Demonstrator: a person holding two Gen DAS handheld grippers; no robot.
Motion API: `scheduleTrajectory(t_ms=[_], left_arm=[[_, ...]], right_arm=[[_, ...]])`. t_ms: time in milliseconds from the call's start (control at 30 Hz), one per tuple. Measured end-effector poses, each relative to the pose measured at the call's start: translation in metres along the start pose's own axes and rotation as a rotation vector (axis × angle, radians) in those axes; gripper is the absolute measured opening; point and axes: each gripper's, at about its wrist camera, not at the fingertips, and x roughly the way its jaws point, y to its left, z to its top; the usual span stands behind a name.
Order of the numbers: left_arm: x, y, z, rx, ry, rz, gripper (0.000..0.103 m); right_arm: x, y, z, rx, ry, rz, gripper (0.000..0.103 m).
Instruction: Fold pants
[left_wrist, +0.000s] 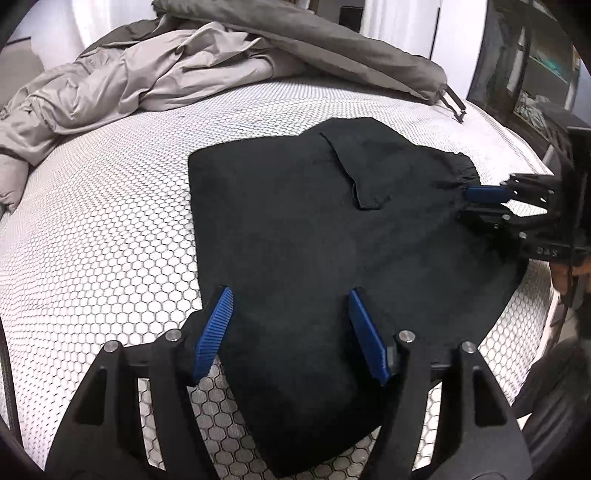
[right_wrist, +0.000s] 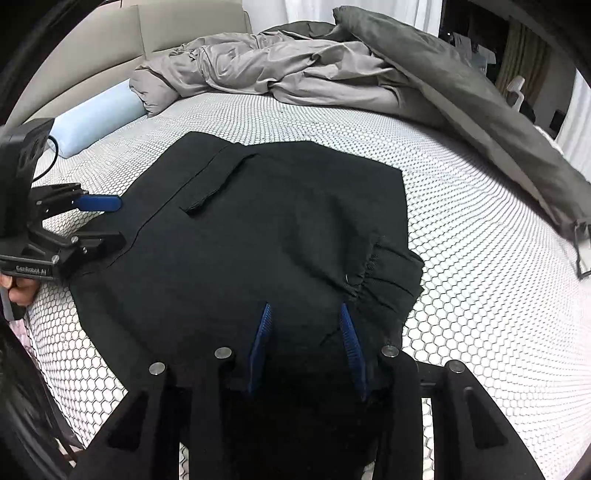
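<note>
Pants (left_wrist: 314, 236) folded small on the mattress (left_wrist: 110, 221), both grippers at their edges.
I see my left gripper (left_wrist: 288, 325) gaping, nothing clamped; my right gripper (right_wrist: 304, 347) partly apart over cloth, elastic waistband (right_wrist: 384, 280) at one o'clock.

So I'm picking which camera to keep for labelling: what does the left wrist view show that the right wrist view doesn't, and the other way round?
Only the left wrist view shows the dark shelving at the bed's side. Only the right wrist view shows the pale blue bolster, the beige headboard and a white chair. Both show the folded black pants on the honeycomb mattress, the rumpled grey duvet, the left gripper and the right gripper.
</note>
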Motion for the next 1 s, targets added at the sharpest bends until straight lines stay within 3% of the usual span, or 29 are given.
scheduleTrajectory(t_ms=[100, 200, 333, 400, 500, 600, 700, 767, 833, 900, 1000], left_arm=[[-0.016, -0.002, 0.014, 0.007, -0.061, 0.009, 0.061], [-0.013, -0.003, 0.036, 0.000, -0.082, 0.047, 0.061], [0.023, 0.001, 0.054, -0.013, -0.021, 0.071, 0.062], [0.041, 0.007, 0.051, -0.018, 0.021, 0.060, 0.067], [0.048, 0.023, 0.045, -0.061, 0.026, -0.017, 0.069], [0.045, 0.025, 0.041, -0.053, 0.025, -0.020, 0.071], [0.038, 0.025, 0.038, -0.072, 0.030, -0.014, 0.069], [0.027, 0.026, 0.044, -0.085, 0.005, -0.009, 0.063], [0.016, 0.026, 0.055, -0.120, -0.070, 0.010, 0.063], [0.018, 0.025, 0.061, -0.154, -0.096, 0.014, 0.063], [0.051, 0.028, 0.062, -0.207, 0.008, 0.051, 0.065]], right_arm=[[-0.009, -0.001, 0.011, 0.064, -0.047, 0.058, 0.039], [-0.007, 0.007, 0.027, 0.077, -0.061, 0.038, 0.039], [0.018, 0.023, 0.053, 0.090, -0.021, 0.063, 0.040], [0.035, 0.032, 0.062, 0.054, 0.020, 0.045, 0.040], [0.056, 0.030, 0.055, -0.004, 0.097, 0.012, 0.040], [0.042, 0.007, 0.041, -0.007, 0.119, -0.057, 0.038], [0.023, -0.011, 0.033, 0.035, 0.102, 0.028, 0.038], [0.014, -0.008, 0.037, 0.037, 0.078, 0.017, 0.040], [0.011, -0.007, 0.048, 0.075, 0.036, 0.026, 0.041], [0.016, -0.003, 0.059, 0.100, 0.011, 0.018, 0.042], [0.043, 0.009, 0.075, 0.104, 0.051, -0.033, 0.042]])
